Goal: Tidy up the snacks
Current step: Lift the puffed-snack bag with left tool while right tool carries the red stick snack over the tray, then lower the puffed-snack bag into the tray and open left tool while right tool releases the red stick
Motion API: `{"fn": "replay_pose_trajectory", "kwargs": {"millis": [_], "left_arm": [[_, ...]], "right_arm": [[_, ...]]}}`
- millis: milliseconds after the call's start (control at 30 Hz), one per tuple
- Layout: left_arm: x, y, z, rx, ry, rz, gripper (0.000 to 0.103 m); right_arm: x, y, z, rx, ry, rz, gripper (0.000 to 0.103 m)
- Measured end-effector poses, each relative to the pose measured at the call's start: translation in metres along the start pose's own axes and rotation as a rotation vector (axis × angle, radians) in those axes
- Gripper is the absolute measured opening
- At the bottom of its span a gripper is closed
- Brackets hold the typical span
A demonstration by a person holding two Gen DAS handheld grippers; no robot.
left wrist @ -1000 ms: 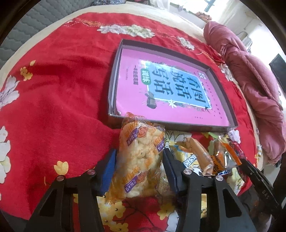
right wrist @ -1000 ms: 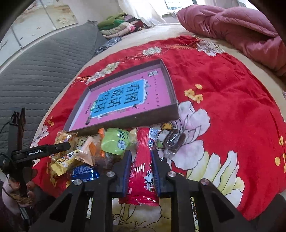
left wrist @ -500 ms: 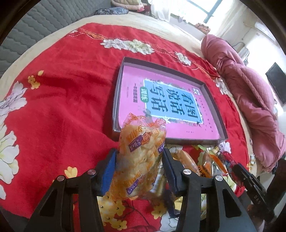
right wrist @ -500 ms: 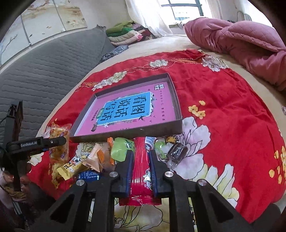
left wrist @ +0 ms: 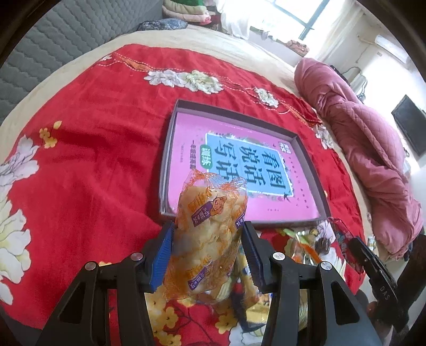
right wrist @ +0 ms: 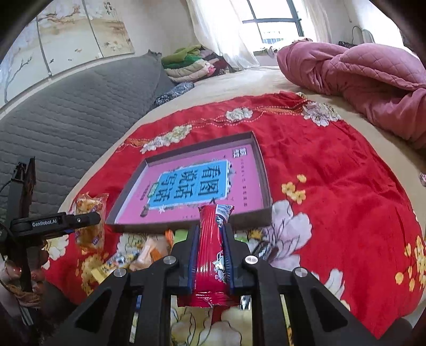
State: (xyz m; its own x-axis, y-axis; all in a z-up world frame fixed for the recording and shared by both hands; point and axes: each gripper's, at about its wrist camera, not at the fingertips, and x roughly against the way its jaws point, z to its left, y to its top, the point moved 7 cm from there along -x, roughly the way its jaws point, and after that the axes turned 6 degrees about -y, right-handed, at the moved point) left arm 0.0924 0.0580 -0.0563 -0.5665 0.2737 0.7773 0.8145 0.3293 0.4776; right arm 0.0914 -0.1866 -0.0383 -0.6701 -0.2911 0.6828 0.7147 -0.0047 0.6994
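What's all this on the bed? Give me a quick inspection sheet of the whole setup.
Surface: red flowered cloth spread over a bed.
Job's things: orange bag of puffed snacks and long red packet, both lifted; shallow box lined with a pink printed sheet.
Clutter: loose snack packets lying in front of the box.
Tongs: left tongs clamp the orange bag; right tongs clamp the red packet.
Cables: a thin dark cable by the left handle.
Surroundings: pink quilt, grey padded headboard, folded clothes, window.
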Motion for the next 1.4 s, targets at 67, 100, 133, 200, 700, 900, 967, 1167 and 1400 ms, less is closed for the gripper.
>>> {"fn": "replay_pose_trajectory", "kwargs": {"millis": [67, 100, 133, 200, 700, 900, 967, 1167, 1400], "left_arm": [[-0.002, 0.005, -0.002, 0.002, -0.003, -0.006, 0.052], [-0.003, 0.008, -0.003, 0.002, 0.001, -0.010, 0.052], [-0.005, 0.010, -0.003, 0.001, 0.004, -0.012, 0.052], [-0.009, 0.014, -0.004, 0.000, 0.008, -0.011, 0.052], [-0.045, 0.034, -0.005, 0.032, 0.045, 0.012, 0.052], [-0.059, 0.043, -0.007, 0.016, 0.065, 0.006, 0.052], [-0.067, 0.043, -0.003, 0.016, 0.088, 0.026, 0.049], [-0.077, 0.041, 0.002, 0.011, 0.105, 0.039, 0.048], [-0.086, 0.041, 0.004, 0.002, 0.107, 0.045, 0.048]], "right_arm": [[-0.003, 0.005, 0.000, -0.002, 0.000, -0.011, 0.018], [-0.006, 0.009, 0.000, -0.004, 0.002, -0.019, 0.018], [-0.007, 0.011, 0.000, -0.005, 0.002, -0.023, 0.018], [-0.014, 0.017, -0.001, -0.013, 0.000, -0.029, 0.018], [-0.066, 0.044, -0.008, -0.054, 0.009, -0.031, 0.018], [-0.087, 0.047, -0.009, -0.051, 0.001, -0.018, 0.018], [-0.095, 0.046, -0.010, -0.050, -0.007, -0.005, 0.018], [-0.107, 0.045, -0.013, -0.049, -0.019, 0.005, 0.018], [-0.116, 0.045, -0.017, -0.044, -0.048, 0.007, 0.018]]}}
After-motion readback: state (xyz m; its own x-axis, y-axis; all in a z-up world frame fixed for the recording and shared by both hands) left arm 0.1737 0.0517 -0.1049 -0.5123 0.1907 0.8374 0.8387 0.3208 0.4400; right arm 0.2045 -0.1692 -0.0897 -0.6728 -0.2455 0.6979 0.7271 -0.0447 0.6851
